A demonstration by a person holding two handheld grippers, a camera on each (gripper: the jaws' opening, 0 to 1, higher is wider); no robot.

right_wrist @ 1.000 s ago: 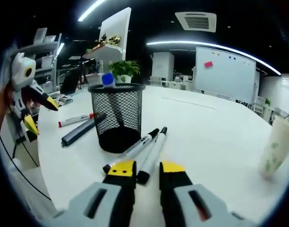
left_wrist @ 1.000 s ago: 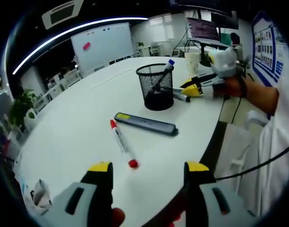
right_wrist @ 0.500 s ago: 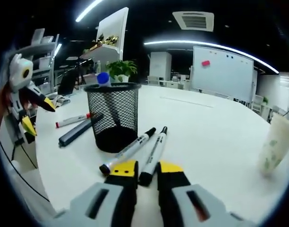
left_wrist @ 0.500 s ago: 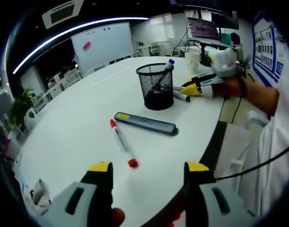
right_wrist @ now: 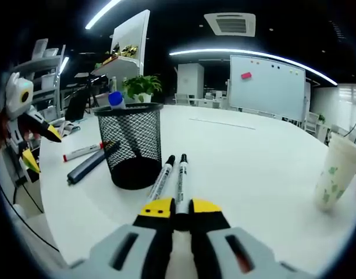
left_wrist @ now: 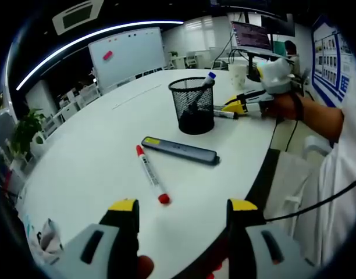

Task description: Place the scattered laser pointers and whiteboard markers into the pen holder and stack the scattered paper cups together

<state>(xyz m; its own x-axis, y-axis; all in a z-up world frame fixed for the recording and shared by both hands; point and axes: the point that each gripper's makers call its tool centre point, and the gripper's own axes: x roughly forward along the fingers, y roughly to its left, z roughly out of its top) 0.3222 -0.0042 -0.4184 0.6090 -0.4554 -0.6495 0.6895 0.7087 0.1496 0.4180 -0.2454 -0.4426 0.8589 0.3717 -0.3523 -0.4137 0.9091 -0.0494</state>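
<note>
A black mesh pen holder (left_wrist: 195,107) (right_wrist: 130,145) stands on the white table (left_wrist: 96,151) with a blue-capped marker (left_wrist: 208,78) (right_wrist: 116,100) leaning inside. Two black-capped markers (right_wrist: 162,177) lie side by side just in front of it. My right gripper (right_wrist: 181,208) (left_wrist: 242,104) is shut on the near end of the right one (right_wrist: 181,174). A dark laser pointer (left_wrist: 179,150) (right_wrist: 88,165) and a red-capped marker (left_wrist: 150,174) (right_wrist: 82,152) lie flat between the holder and my left gripper (left_wrist: 184,208) (right_wrist: 41,146), which is open and holds nothing. A paper cup (right_wrist: 335,177) (left_wrist: 237,74) stands upright.
The table's curved edge (left_wrist: 256,174) runs close on the right, with a person's sleeve (left_wrist: 341,168) beyond it. A crumpled scrap (left_wrist: 47,238) lies by the left jaw. A whiteboard (right_wrist: 268,87) and a plant (right_wrist: 140,87) stand far behind.
My right gripper's jaws have narrowed and slid forward around the end of the right black marker. The left gripper and the things before it have stayed put.
</note>
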